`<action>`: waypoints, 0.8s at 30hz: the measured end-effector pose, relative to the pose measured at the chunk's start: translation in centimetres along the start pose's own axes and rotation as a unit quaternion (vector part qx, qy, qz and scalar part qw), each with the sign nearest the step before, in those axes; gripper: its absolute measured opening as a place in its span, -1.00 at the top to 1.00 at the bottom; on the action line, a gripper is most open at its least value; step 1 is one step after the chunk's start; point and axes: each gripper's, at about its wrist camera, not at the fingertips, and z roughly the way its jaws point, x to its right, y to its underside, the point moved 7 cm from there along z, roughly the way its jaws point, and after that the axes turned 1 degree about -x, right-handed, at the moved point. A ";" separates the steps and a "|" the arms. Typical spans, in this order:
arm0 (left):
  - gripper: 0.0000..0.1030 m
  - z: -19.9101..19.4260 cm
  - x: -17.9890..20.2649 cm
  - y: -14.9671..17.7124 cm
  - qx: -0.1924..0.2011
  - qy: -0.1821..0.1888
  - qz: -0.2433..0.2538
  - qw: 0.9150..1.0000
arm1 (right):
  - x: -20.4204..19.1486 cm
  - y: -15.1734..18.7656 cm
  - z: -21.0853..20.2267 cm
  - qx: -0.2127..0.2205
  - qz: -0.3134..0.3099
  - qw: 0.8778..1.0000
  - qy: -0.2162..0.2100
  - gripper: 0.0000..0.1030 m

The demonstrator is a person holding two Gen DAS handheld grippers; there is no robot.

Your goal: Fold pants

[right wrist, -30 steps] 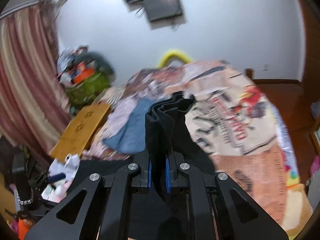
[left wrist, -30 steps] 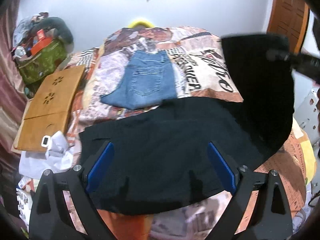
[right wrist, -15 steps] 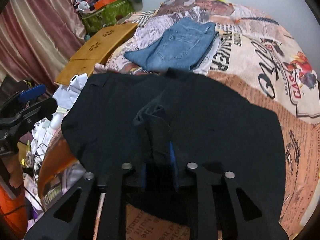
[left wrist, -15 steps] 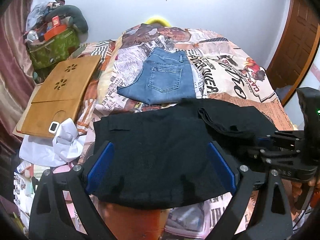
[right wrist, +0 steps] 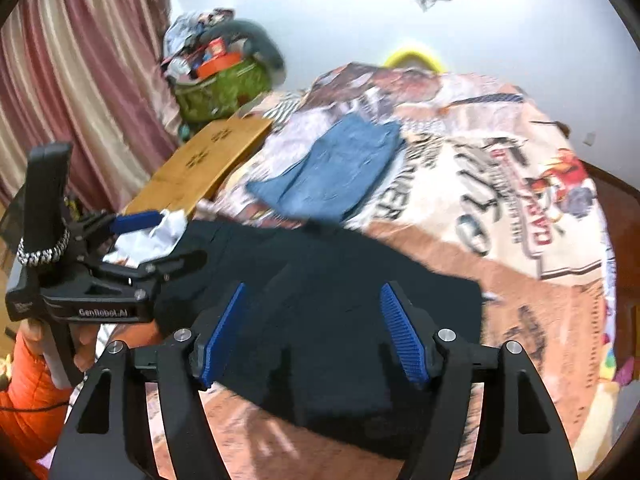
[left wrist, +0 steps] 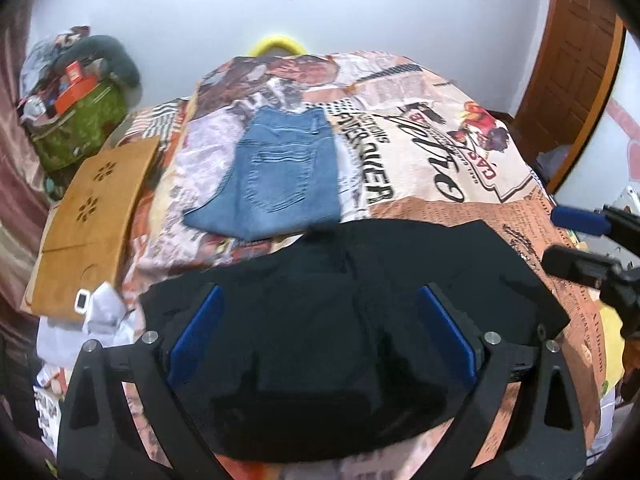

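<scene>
On the bed (left wrist: 460,148), in the left wrist view, we see the black pants (left wrist: 320,340) lying flat across the near part of the patterned cover, just in front of the folded blue jeans (left wrist: 280,184), which lie farther up. Our left tongs (left wrist: 320,344) stand wide with nothing between the blue pads, hovering over the dark cloth. A second ago a length of the pants hung in the air at the right edge of this view; now that part is laid down over the rest, and the right tongs (left wrist: 568,240) sit off the right edge of the pants, apart from the cloth.

In the right wrist view, the right tongs (right wrist: 316,332) have just been opening: a second ago their pads were clamped on a bunched strip of black fabric, and now they stand wide with no cloth pinched, the pants (right wrist: 340,300) spread on the bed below them. The left tongs (right wrist: 160,240) show at the left, also wide, by a white cloth (right wrist: 160,236).

We judge that one fold has just been laid and released; the pants look roughly halved, and a further fold probably remains.
</scene>
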 end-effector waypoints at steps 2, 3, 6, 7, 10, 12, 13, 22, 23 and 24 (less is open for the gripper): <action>-0.92 0.9 1.1 -0.9 -0.005 0.007 0.009 1.000 | 1.6 -0.2 0.0 0.004 0.008 1.000 0.014 -0.39; -0.93 1.5 1.7 -1.3 -0.009 0.009 0.012 1.000 | 2.7 -0.4 0.3 0.002 0.014 1.000 0.021 -0.39; -0.93 3.3 2.9 -2.2 -0.027 0.017 0.017 0.999 | 5.1 -0.2 1.7 -0.014 0.033 0.999 0.032 -0.39; -0.93 3.9 3.3 -2.4 -0.033 0.021 0.018 0.999 | 5.7 -0.1 2.0 -0.019 0.037 0.999 0.031 -0.39; -0.93 6.3 4.1 -2.8 -0.056 0.021 0.024 0.998 | 7.2 0.6 3.7 -0.046 0.052 0.997 0.022 -0.39; -0.93 8.2 4.8 -2.6 -0.076 0.018 0.030 0.996 | 7.9 1.2 5.3 -0.064 0.060 0.996 0.015 -0.39; -0.93 8.8 5.0 -2.4 -0.084 0.017 0.033 0.996 | 8.2 1.5 5.7 -0.070 0.063 0.995 0.013 -0.39; -0.98 13.7 6.4 0.6 -0.135 -0.010 0.080 0.988 | 9.9 5.0 9.5 -0.139 0.081 0.987 -0.006 -0.39; -0.99 13.6 6.4 0.7 -0.133 -0.012 0.083 0.988 | 9.8 5.3 9.5 -0.141 0.077 0.987 -0.006 -0.39; -0.99 13.5 6.4 0.7 -0.132 -0.014 0.085 0.987 | 9.8 5.6 9.3 -0.140 0.073 0.987 -0.006 -0.40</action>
